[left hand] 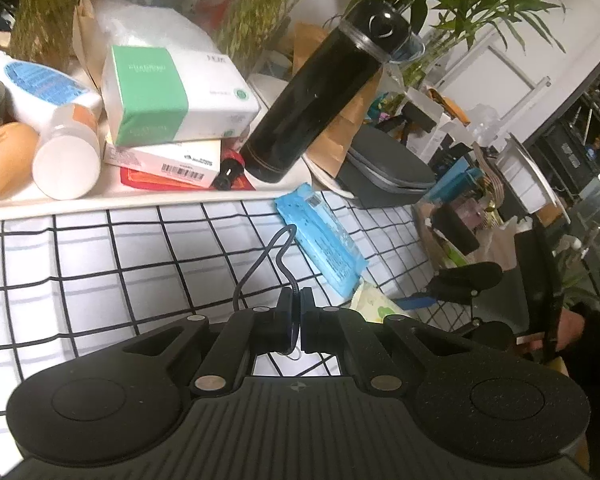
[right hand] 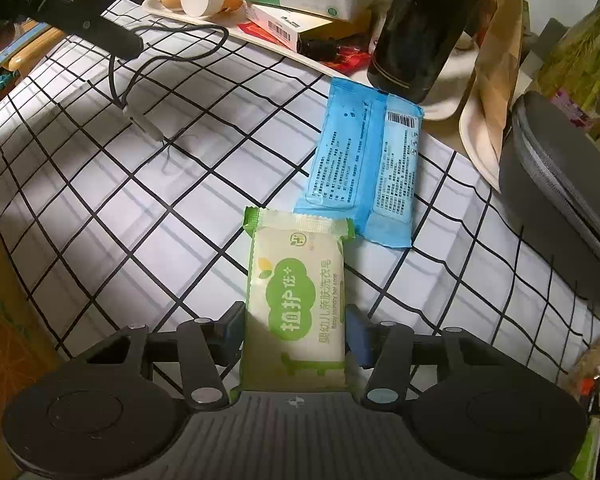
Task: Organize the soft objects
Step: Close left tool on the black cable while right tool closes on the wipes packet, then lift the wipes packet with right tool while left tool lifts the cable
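Cluttered table, black-grid white cloth (right hand: 172, 208). Right gripper (right hand: 294, 334) clamps baby laundry soap pack (right hand: 296, 300) across its sides, beside blue wipes pack (right hand: 364, 168). Left gripper (left hand: 296, 324) nearly shut, pinching thin black cable (left hand: 268, 256). Best practice: light squeeze, level carry, set down parallel to wipes.

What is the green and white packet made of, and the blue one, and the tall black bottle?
The green and white soap packet looks like thin matte plastic film, with a crimped, zigzag end. The blue packet seems glossier plastic film: it shines and has a back seam. The black bottle looks hard and shiny, probably coated metal or plastic.
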